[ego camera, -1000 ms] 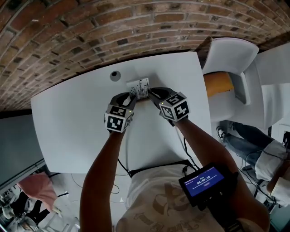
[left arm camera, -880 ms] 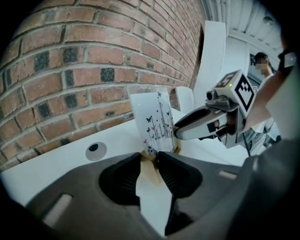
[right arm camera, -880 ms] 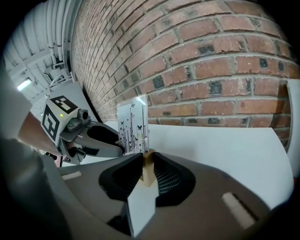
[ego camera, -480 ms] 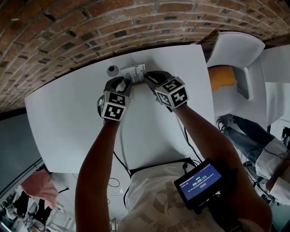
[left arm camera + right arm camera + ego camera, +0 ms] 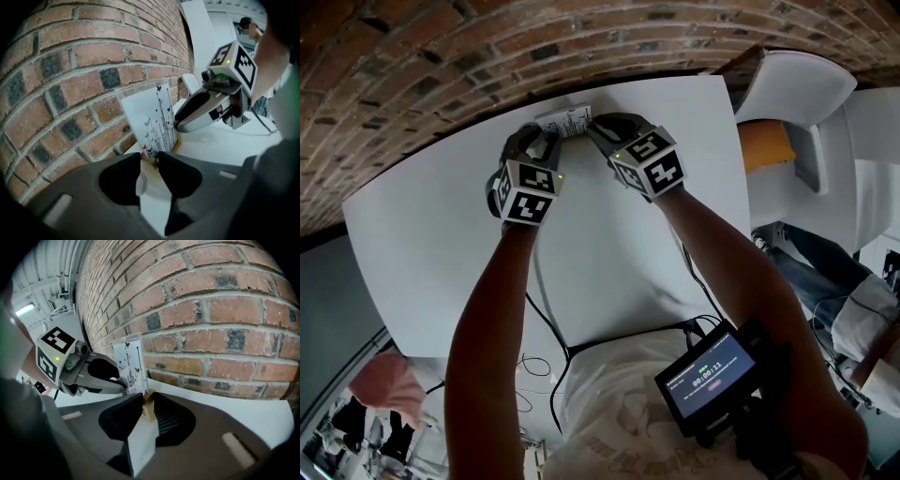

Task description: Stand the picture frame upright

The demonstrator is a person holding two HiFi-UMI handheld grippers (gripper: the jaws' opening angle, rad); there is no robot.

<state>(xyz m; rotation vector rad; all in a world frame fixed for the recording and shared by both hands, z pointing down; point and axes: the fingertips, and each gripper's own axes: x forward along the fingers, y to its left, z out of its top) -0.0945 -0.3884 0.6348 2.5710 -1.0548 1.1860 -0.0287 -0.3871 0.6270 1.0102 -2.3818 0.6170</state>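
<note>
You hold the picture frame (image 5: pixel 565 123) upright at the far edge of the table (image 5: pixel 609 244), close to the brick wall (image 5: pixel 441 56). Your left gripper (image 5: pixel 149 160) has its jaws clamped on the frame's lower wooden corner. Your right gripper (image 5: pixel 146 404) pinches the opposite lower corner.

Wood-edged picture frame (image 5: pixel 152 117), rough brick wall (image 5: pixel 70 70)

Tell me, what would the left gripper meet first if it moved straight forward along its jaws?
The left gripper already clamps the picture frame, so it would push that first. Just behind stands the brick wall, probably next, though depth is unclear.
</note>
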